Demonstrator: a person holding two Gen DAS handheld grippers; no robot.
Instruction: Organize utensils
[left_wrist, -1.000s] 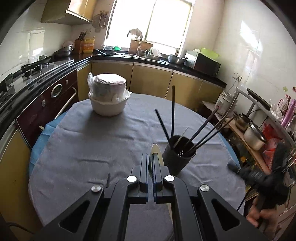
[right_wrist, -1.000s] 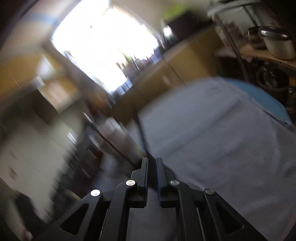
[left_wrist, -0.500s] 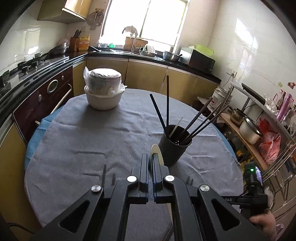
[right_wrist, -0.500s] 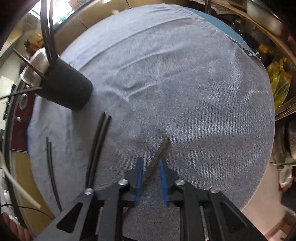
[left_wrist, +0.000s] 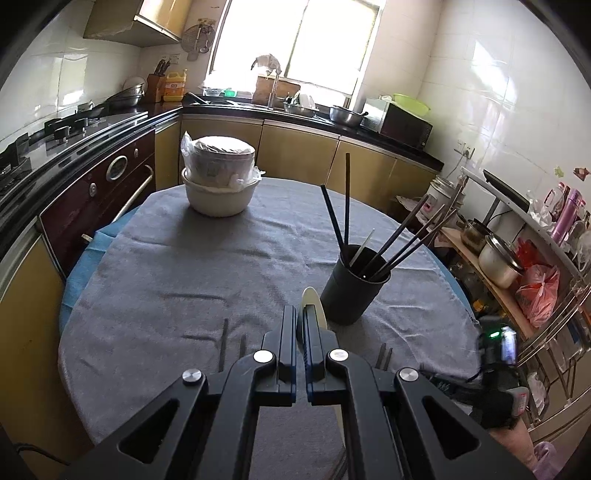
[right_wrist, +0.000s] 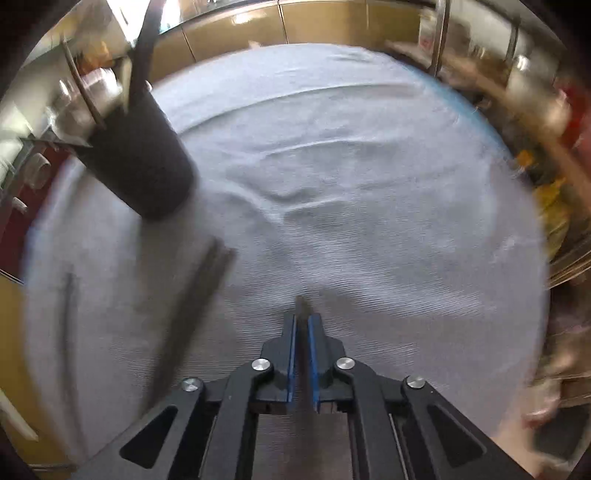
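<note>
Chopstick (right_wrist: 301, 306), stiff, thin, slippery: my right tool (right_wrist: 302, 321) has just closed on its end; left tool (left_wrist: 300, 325) grips a pale spoon (left_wrist: 312, 301).

We count one black holder (left_wrist: 354, 286) with six dark chopsticks (left_wrist: 346, 201), four more chopsticks (left_wrist: 224, 345) on the tabletop (left_wrist: 166, 266), two stacked bowls (left_wrist: 220, 195).

The tablecloth (left_wrist: 155, 280) is grey, the utensil holder (left_wrist: 351, 291) black, the chopsticks (left_wrist: 410, 236) dark, the bowl (left_wrist: 219, 197) white.

Cloth-covered table (left_wrist: 155, 266) — holder (left_wrist: 352, 291), chopsticks (right_wrist: 192, 314)
</note>
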